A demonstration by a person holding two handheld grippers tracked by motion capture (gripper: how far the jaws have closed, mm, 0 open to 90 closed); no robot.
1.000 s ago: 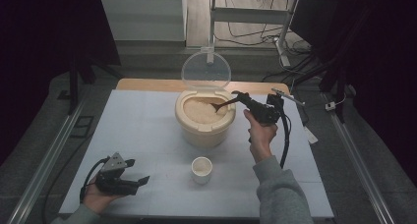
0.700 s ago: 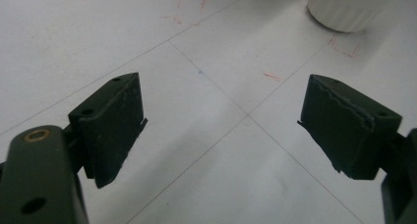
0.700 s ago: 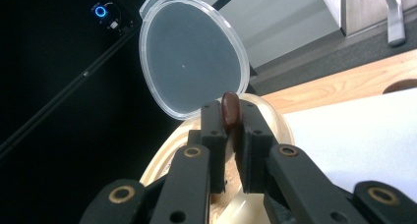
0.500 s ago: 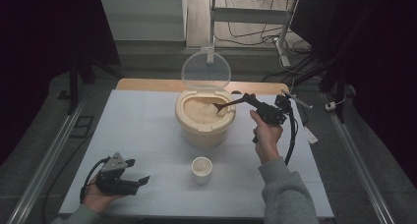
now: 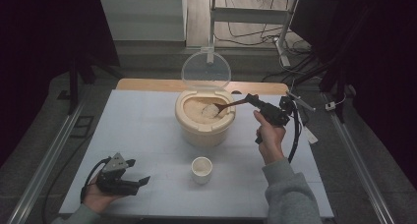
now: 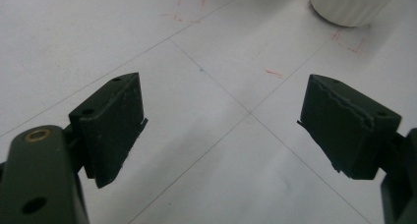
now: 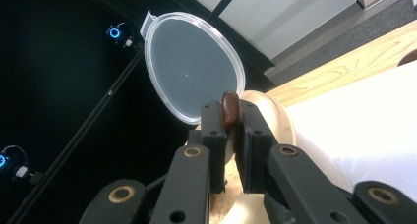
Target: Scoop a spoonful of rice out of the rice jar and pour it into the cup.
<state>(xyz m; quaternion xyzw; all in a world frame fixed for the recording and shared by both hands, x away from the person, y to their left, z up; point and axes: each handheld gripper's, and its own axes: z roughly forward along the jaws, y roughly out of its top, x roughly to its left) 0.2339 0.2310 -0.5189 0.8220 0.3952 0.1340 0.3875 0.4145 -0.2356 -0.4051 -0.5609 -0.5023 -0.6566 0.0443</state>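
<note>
Left gripper [image 5: 129, 181] idle on table, jaws spread. Cup [image 5: 201, 168] near front edge. Right gripper [image 5: 256, 102] clamped on spoon [image 5: 227, 106], bowl loaded with rice over tub [image 5: 204, 120]. Risk: tilting mid-carry spills rice short of cup.

Matt beige plastic tub [image 5: 204, 130], smooth-walled, holding grainy pale rice [image 5: 206, 111]. Clear glossy plastic lid [image 5: 206, 70], slightly frosted. Brown wooden spoon [image 5: 230, 105], polished at the handle end. Ribbed white cup [image 5: 201, 169], matt. White paper-like table cover [image 5: 142, 130], smooth, faintly lined. Bare wood at the table edge [image 5: 147, 84]. Matt black pads [image 6: 118, 121], rough-edged.
</note>
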